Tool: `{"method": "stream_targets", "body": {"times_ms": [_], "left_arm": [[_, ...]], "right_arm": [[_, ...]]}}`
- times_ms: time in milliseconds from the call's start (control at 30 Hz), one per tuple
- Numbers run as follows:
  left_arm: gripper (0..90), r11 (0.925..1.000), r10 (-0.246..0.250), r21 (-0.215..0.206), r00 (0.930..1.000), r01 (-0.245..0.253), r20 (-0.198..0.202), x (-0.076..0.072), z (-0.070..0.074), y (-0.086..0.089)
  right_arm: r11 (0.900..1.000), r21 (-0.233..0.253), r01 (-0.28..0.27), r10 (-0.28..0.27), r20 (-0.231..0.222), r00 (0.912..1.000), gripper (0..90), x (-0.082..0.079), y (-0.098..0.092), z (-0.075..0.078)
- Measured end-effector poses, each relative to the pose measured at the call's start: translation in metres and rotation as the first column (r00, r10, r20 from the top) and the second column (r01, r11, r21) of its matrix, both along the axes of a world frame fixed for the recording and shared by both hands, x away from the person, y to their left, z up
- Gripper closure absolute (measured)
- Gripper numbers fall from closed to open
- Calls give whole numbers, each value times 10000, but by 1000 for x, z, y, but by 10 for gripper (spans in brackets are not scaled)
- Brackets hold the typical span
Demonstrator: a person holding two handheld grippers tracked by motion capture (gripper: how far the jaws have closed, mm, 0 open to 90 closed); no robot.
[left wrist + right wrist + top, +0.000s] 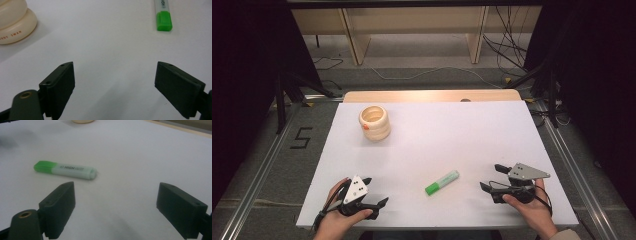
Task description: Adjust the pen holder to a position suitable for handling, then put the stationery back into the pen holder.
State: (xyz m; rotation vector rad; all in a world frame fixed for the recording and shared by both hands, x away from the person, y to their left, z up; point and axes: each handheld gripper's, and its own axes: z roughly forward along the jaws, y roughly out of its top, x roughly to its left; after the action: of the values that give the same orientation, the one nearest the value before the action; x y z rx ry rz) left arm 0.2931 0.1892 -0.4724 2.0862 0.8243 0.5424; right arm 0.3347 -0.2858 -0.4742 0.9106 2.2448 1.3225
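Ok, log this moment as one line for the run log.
left claw: open, empty | right claw: open, empty | green highlighter: flat on white table, between claws | stacked-ring cup: upright, far left

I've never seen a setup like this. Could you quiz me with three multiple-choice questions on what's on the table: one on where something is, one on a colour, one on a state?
1. Where does the highlighter lie?
A. between the two claws
B. inside the wooden ring stack
C. on the floor

2. What colour is its cap?
A. red
B. green
C. blue

3. How are the left claw and right claw?
A. both open
B. both shut
C. one clamps the highlighter

Answers: 1 A, it lies on the white board between them. 2 B, the capped end is bright green. 3 A, each pair of jaws stands wide apart, holding nothing.
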Motion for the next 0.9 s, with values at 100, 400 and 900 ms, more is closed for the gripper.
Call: {"method": "stream_targets", "body": {"times_ms": [100,400,900], "left_arm": [[163,10000,-26,-13,10000,26,2,-1,0,0],[162,10000,11,67,10000,-11,9,0,0,0],[162,9998,-171,69,9998,171,-38,2,-1,-5]], "right_arm": [[10000,-16,-9,9,6,10000,163,0,1,0],[10000,-61,6,-6,59,10000,163,-3,2,2],[9974,-706,143,-133,141,9998,494,0,21,10]]}}
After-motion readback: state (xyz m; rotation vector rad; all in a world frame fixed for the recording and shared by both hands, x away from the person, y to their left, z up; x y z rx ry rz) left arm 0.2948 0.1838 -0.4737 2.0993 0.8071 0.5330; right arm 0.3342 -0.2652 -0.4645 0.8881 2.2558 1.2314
